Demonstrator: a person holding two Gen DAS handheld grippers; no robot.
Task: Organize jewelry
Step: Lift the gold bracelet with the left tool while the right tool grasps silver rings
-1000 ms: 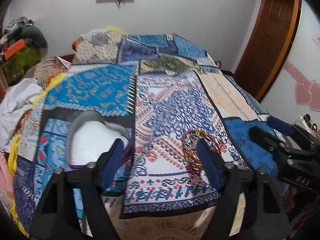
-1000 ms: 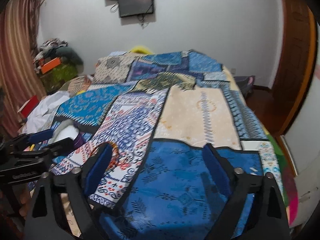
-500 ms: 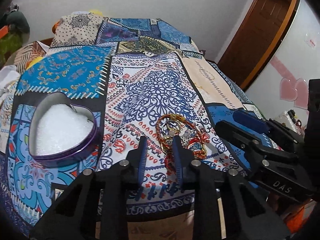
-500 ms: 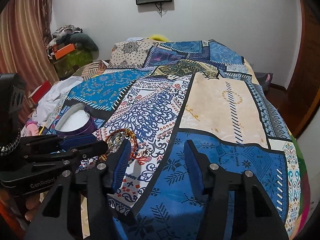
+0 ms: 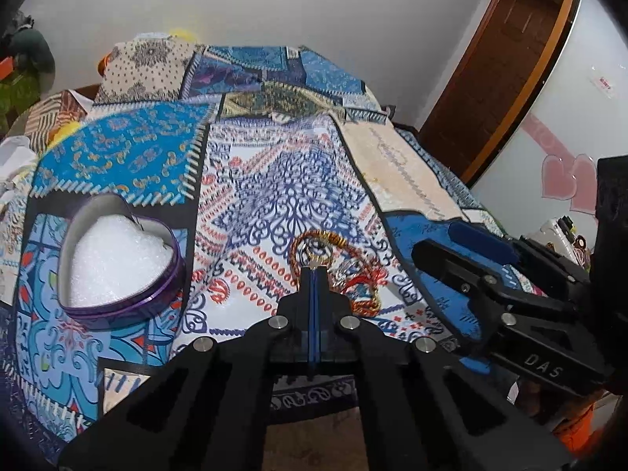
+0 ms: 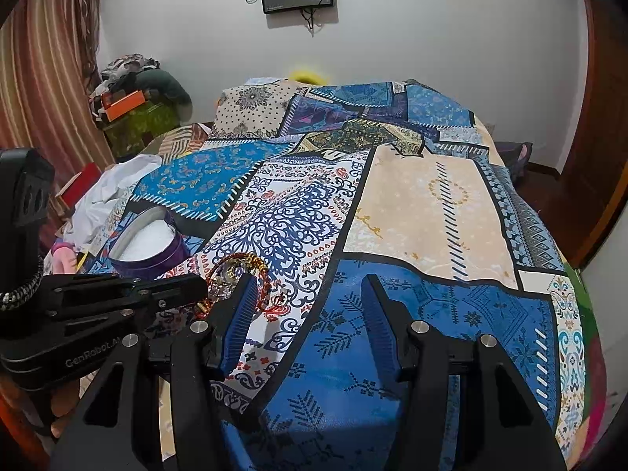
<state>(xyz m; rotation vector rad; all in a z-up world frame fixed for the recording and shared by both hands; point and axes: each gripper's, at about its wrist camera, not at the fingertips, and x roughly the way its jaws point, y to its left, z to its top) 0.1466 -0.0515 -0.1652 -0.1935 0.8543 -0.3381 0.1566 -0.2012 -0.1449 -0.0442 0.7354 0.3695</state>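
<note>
While one tangled pile of red-and-gold bangles (image 5: 333,259) is lying on the bed (image 5: 274,180), it is being pinched by the closed left gripper (image 5: 314,271); the right gripper (image 6: 310,306) is being held half apart, empty, with one heart-shaped tin (image 5: 117,259) nearby.

Both fisheye views sit low at the near end of the patchwork bedspread (image 5: 290,180), tilted down along black gripper fingers toward the far white wall (image 6: 431,31) — close to the cloth. The left view sits further left; each catches the other gripper at its edge — both share the heart-shaped tin (image 5: 117,263) and bangles (image 5: 337,259).
</note>
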